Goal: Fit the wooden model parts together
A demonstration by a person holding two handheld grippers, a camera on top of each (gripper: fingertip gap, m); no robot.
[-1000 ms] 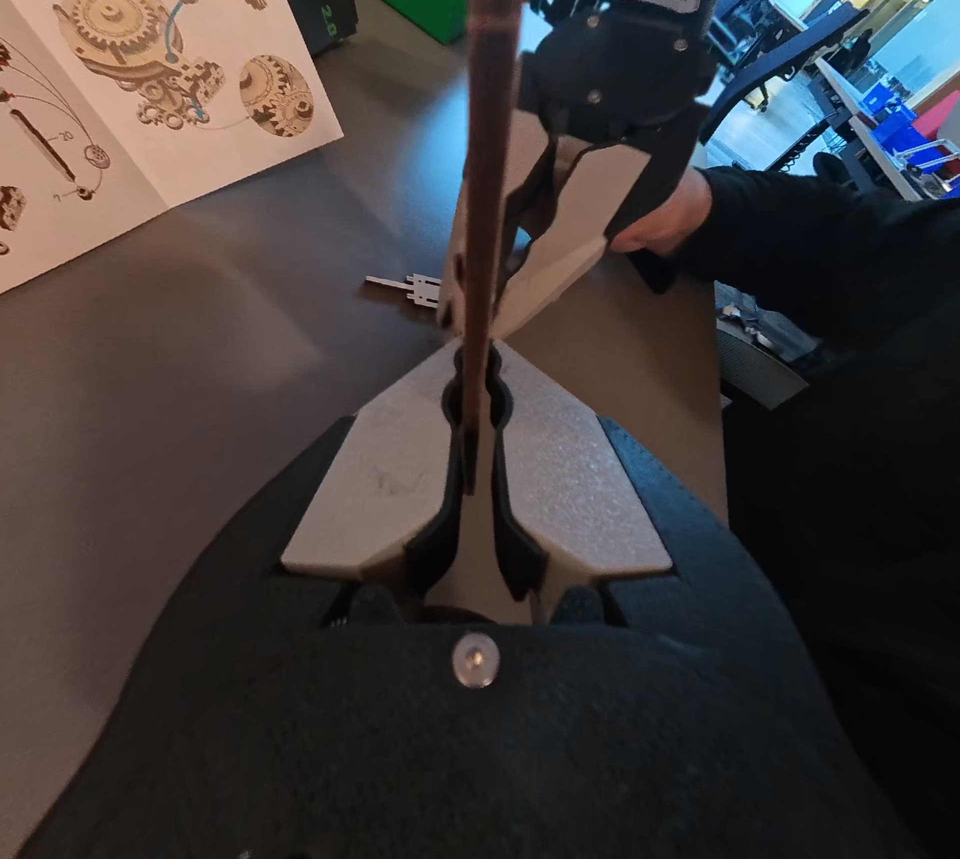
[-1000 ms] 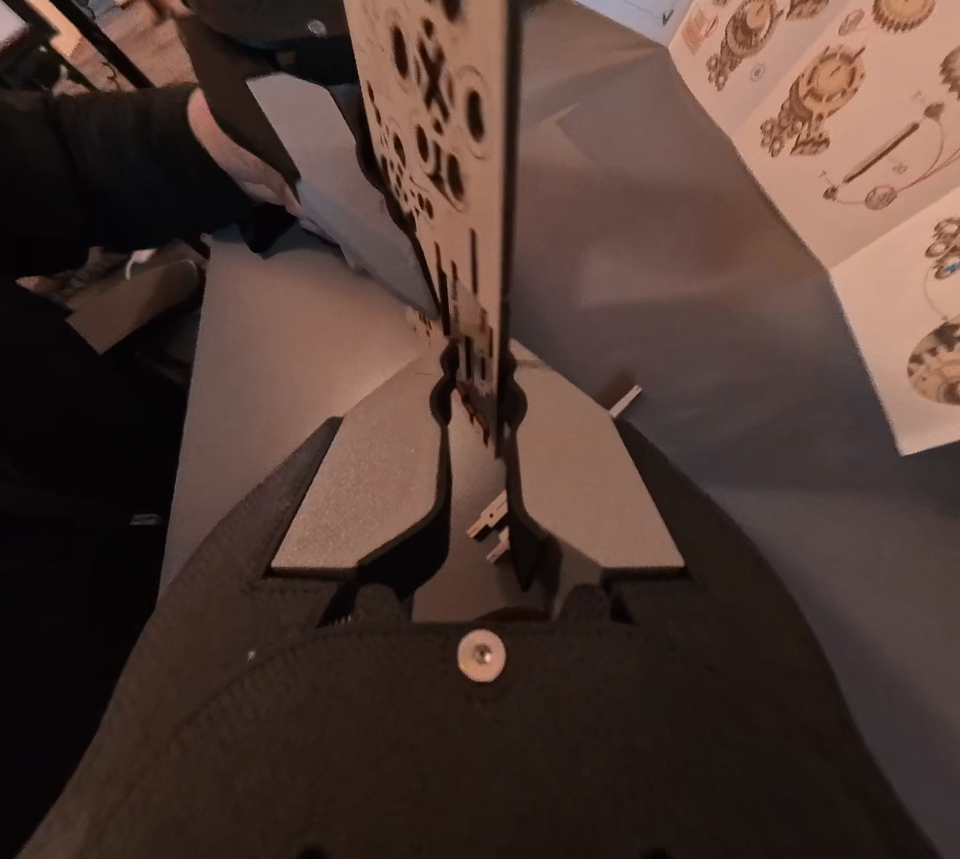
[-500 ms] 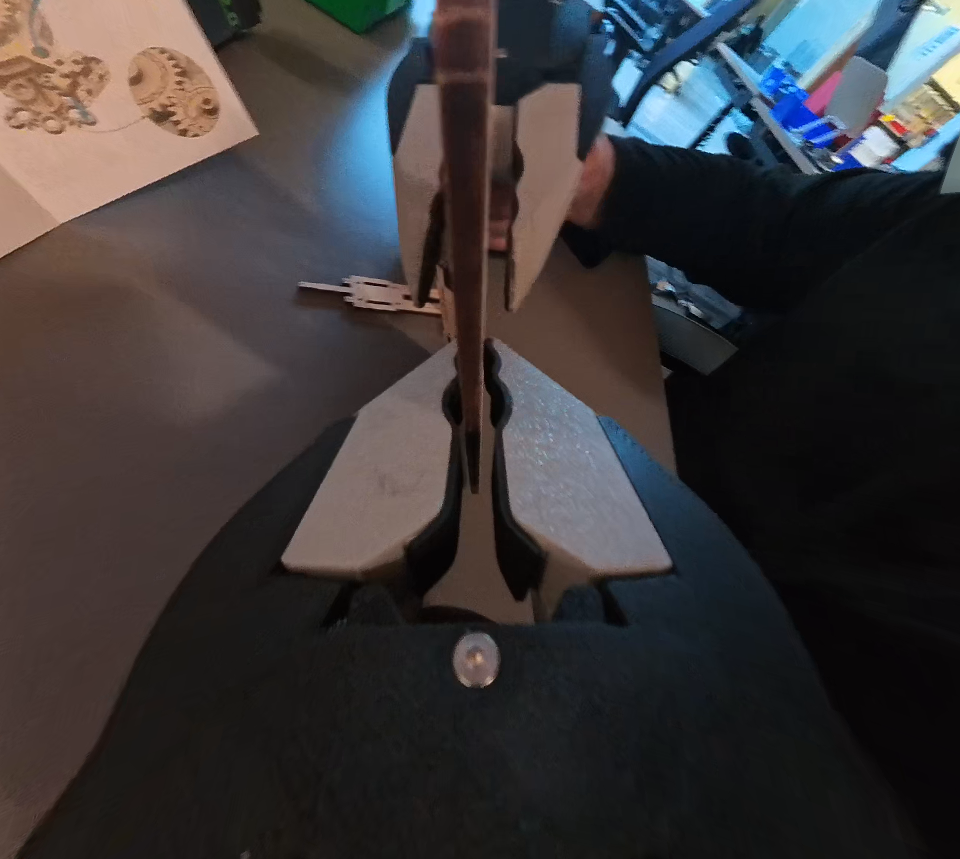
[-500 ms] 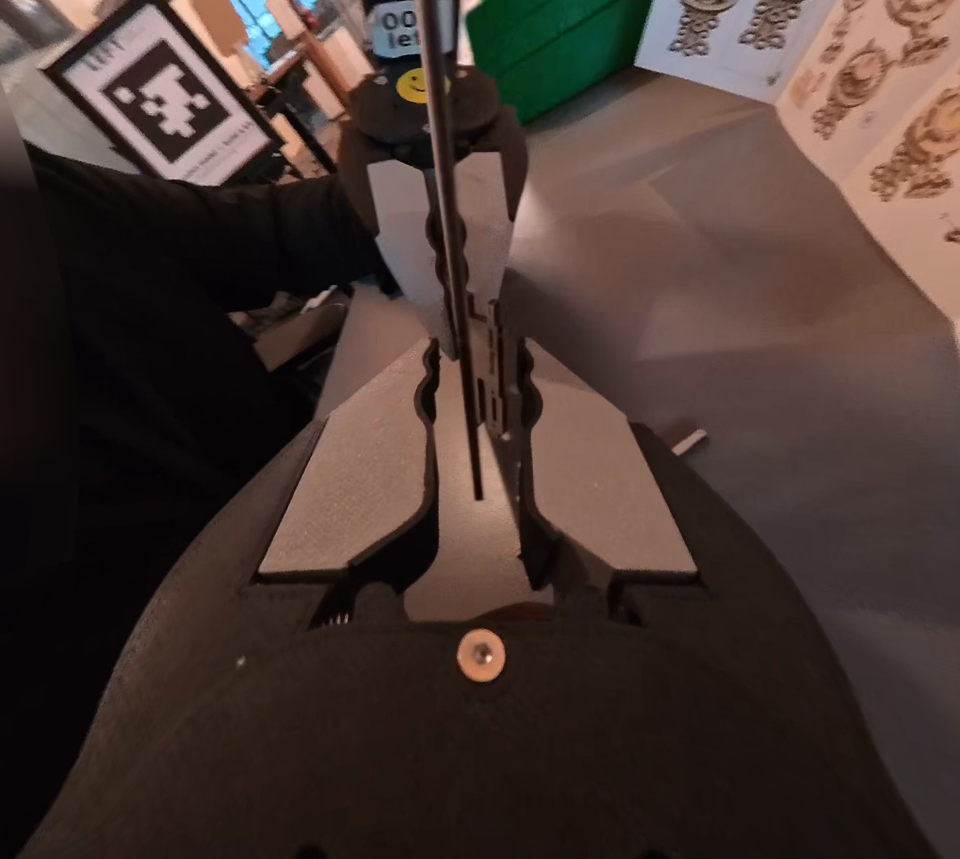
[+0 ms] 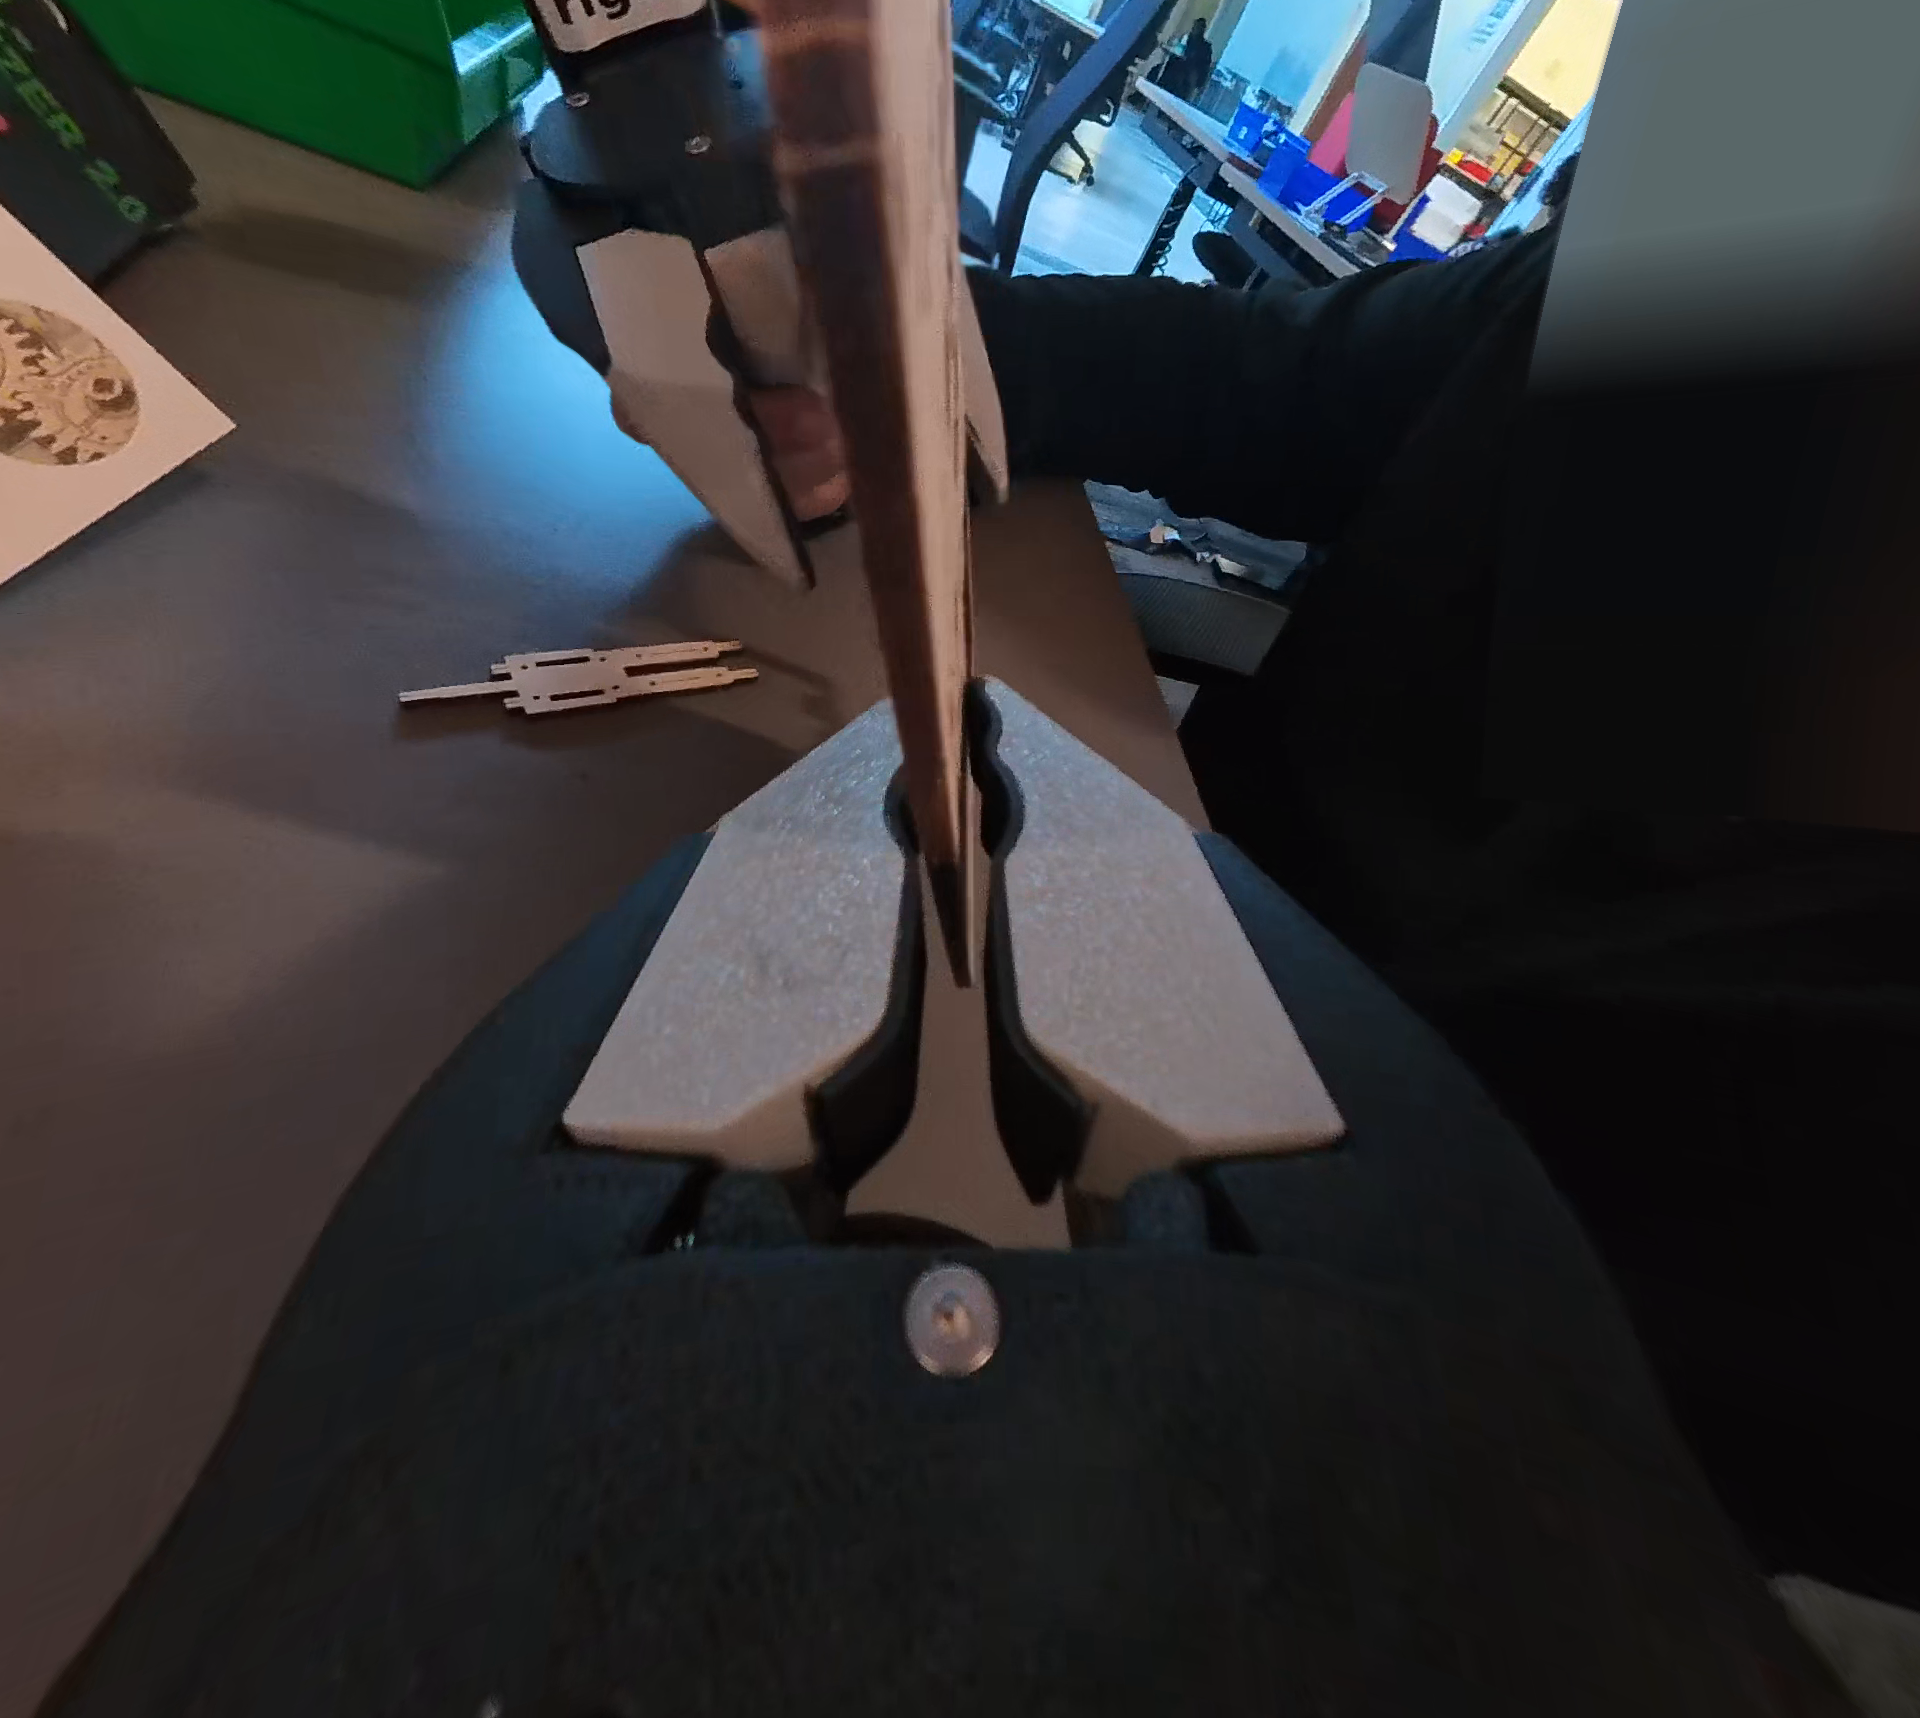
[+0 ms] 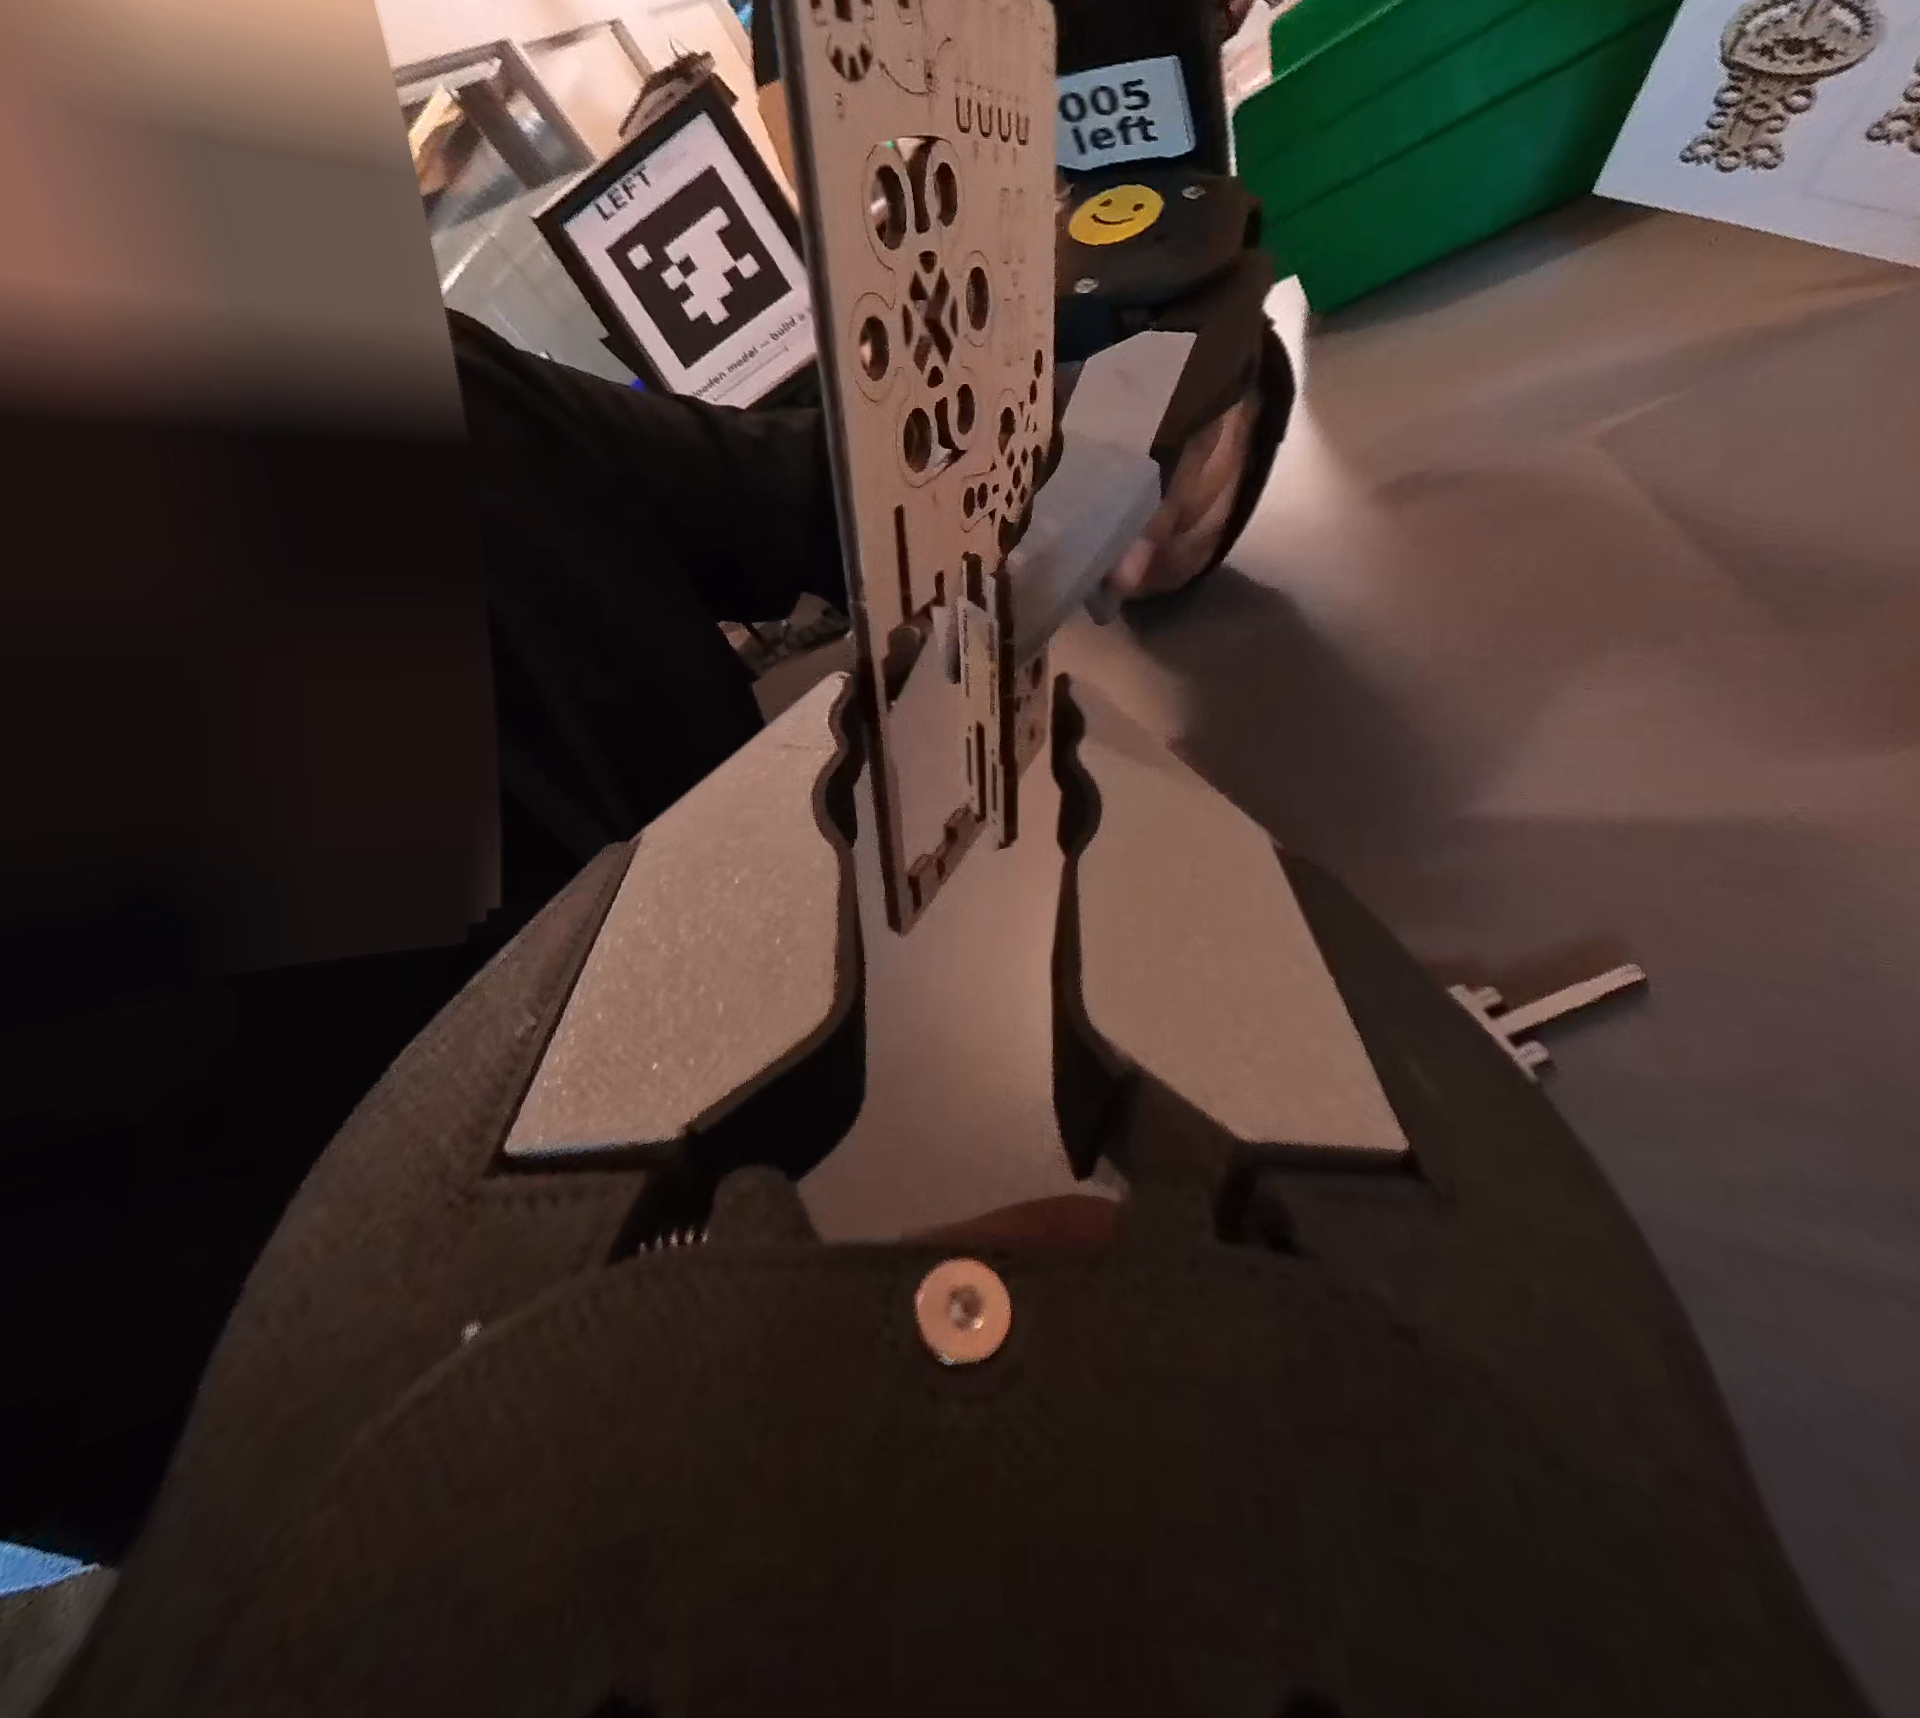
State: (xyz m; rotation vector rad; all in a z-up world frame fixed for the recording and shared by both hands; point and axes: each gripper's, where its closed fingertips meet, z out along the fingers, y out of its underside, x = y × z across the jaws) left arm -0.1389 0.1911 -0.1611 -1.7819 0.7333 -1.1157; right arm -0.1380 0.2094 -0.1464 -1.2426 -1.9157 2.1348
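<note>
the left gripper [image 5: 948, 738] stood clamped on the upright wooden sheet [image 6: 925, 338], the right gripper [image 6: 956, 712] gaped around it, likely needing to pinch a part at 12 o'clock.

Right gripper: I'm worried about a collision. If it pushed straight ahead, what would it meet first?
Likely the thin laser-cut wooden sheet already between its open fingers, then the left gripper holding that sheet beyond; depth is unclear.

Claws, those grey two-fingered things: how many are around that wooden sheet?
2. The left claw is shut on one edge of the wooden parts sheet. The right claw faces it from the opposite side, open, straddling the sheet without gripping.
</note>
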